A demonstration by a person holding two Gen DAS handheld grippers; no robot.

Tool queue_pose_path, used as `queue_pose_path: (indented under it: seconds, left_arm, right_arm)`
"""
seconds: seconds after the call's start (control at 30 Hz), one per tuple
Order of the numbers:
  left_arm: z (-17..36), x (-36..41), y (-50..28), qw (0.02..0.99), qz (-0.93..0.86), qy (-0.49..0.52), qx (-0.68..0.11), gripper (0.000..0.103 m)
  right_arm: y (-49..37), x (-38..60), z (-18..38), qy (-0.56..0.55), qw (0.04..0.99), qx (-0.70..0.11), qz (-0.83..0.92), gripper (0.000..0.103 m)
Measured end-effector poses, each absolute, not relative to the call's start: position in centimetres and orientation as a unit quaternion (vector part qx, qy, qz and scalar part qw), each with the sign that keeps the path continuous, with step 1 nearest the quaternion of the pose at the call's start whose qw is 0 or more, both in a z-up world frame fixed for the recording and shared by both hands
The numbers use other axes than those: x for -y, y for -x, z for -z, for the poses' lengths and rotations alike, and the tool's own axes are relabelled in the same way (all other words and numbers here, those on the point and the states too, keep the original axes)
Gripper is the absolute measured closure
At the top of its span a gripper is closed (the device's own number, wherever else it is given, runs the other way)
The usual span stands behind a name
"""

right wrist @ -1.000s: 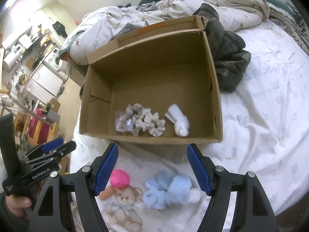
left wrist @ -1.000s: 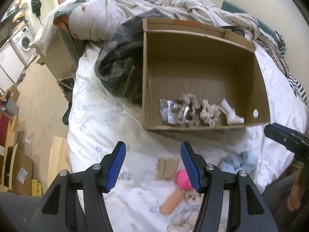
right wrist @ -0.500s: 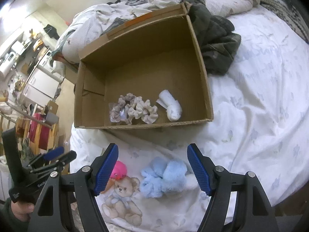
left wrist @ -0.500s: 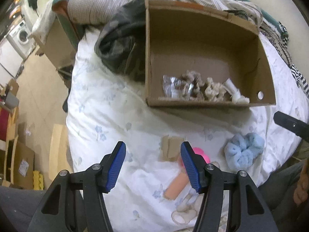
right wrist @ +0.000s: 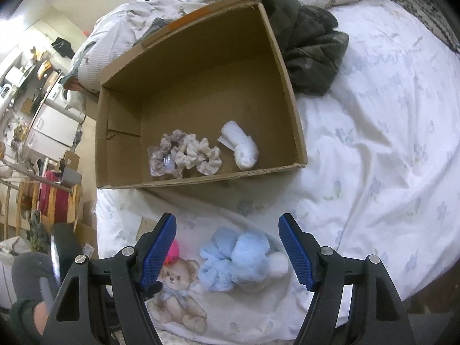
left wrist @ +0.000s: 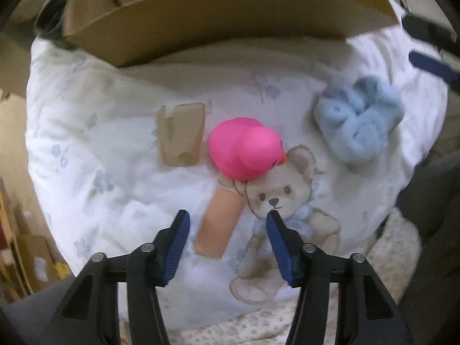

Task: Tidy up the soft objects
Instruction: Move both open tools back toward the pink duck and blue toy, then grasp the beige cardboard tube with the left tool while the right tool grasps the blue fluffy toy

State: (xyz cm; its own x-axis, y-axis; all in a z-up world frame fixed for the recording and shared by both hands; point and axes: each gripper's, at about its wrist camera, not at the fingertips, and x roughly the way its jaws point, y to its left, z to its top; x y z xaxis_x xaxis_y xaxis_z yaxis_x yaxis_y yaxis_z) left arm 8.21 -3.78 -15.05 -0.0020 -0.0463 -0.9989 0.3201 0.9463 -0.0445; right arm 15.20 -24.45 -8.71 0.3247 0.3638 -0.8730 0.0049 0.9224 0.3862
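Observation:
A pink rubber duck (left wrist: 244, 148) lies on the white bed sheet just ahead of my open, empty left gripper (left wrist: 227, 222); only its edge shows in the right wrist view (right wrist: 173, 251). A fluffy light-blue soft item (left wrist: 359, 120) lies to its right and sits between the jaws of my open, empty right gripper (right wrist: 227, 230) in the right wrist view (right wrist: 238, 258). The open cardboard box (right wrist: 290, 86) behind holds several beige scrunchies (right wrist: 187, 156) and a rolled white sock (right wrist: 241, 148).
A peach strip (left wrist: 220, 224) lies under the duck, a cardboard scrap (left wrist: 181, 133) to its left. A teddy bear print (right wrist: 175, 296) is on the sheet. A dark crumpled garment (right wrist: 310, 43) and bedding lie behind the box. The bed edge is at left.
My left gripper has dropped low and close to the pink duck, with the box now at the top of its view. My right gripper has moved slightly nearer the blue item.

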Motion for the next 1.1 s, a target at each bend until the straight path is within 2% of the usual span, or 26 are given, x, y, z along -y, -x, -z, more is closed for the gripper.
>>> queue_pose_path:
  seconds: [0.03, 0.1, 0.2, 0.27, 0.4, 0.6, 0.87, 1.1]
  left_arm:
    - [15.4, 3.9, -8.2, 0.697, 0.130, -0.105, -0.698, 0.064]
    - [15.8, 3.7, -8.3, 0.694, 0.124, -0.104, -0.701, 0.079]
    - [15.6, 3.3, -8.5, 0.695, 0.125, -0.089, -0.702, 0.094]
    - [15.4, 3.0, -8.4, 0.699, 0.126, -0.081, -0.699, 0.097]
    - [13.5, 1.9, -8.5, 0.709, 0.131, -0.027, -0.692, 0.097]
    - [9.0, -1.4, -9.0, 0.764, 0.104, 0.056, -0.635, 0.097]
    - [8.1, -3.3, -11.4, 0.778, 0.063, 0.082, -0.620, 0.097]
    - [7.7, -2.8, -11.6, 0.780, 0.066, 0.082, -0.616, 0.097]
  right_arm:
    - [-15.3, 24.6, 9.0, -0.167, 0.794, -0.574, -0.112, 0.025]
    - [-15.4, 24.9, 9.6, -0.175, 0.784, -0.585, -0.109, 0.025]
    - [-15.5, 25.2, 10.6, -0.186, 0.768, -0.604, -0.107, 0.025]
    - [-15.6, 25.1, 11.2, -0.189, 0.758, -0.615, -0.109, 0.025]
    - [-15.6, 24.5, 12.7, -0.184, 0.733, -0.646, -0.112, 0.025]
    - [-15.2, 24.2, 15.0, -0.177, 0.704, -0.681, -0.096, 0.025]
    - [-15.9, 22.5, 17.0, -0.146, 0.697, -0.696, -0.086, 0.002]
    - [-15.8, 19.3, 18.3, -0.030, 0.704, -0.706, -0.078, 0.001]
